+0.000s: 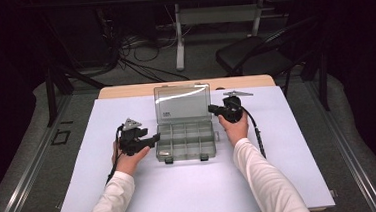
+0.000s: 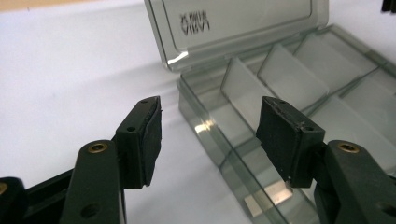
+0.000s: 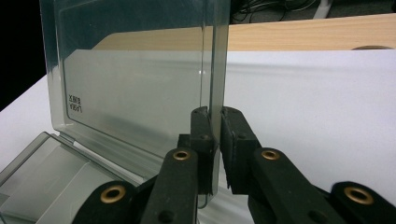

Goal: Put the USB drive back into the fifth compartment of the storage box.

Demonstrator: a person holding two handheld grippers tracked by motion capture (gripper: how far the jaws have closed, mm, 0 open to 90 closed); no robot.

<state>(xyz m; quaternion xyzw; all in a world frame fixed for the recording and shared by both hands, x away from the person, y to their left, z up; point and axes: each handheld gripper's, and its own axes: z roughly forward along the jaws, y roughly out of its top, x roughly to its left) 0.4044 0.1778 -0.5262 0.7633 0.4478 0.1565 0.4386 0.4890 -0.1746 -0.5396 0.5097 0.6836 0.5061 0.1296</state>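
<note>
The clear grey plastic compartment box [image 1: 185,142] is sitting mid-table on the white sheet [image 1: 82,193], lid [image 3: 140,93] standing upright. R gripper [image 3: 218,135] is pinching the lid's side edge w/ narrow jaws. L gripper [image 2: 208,135] is hanging half-wide & empty at the box's left wall.

I see bare mat [image 1: 191,186] on the near side of the box [image 1: 186,145], and wide room left and right of it. The raised lid [image 1: 183,104] walls off the far side, pinched at its right edge by my right gripper [image 1: 212,108].
</note>
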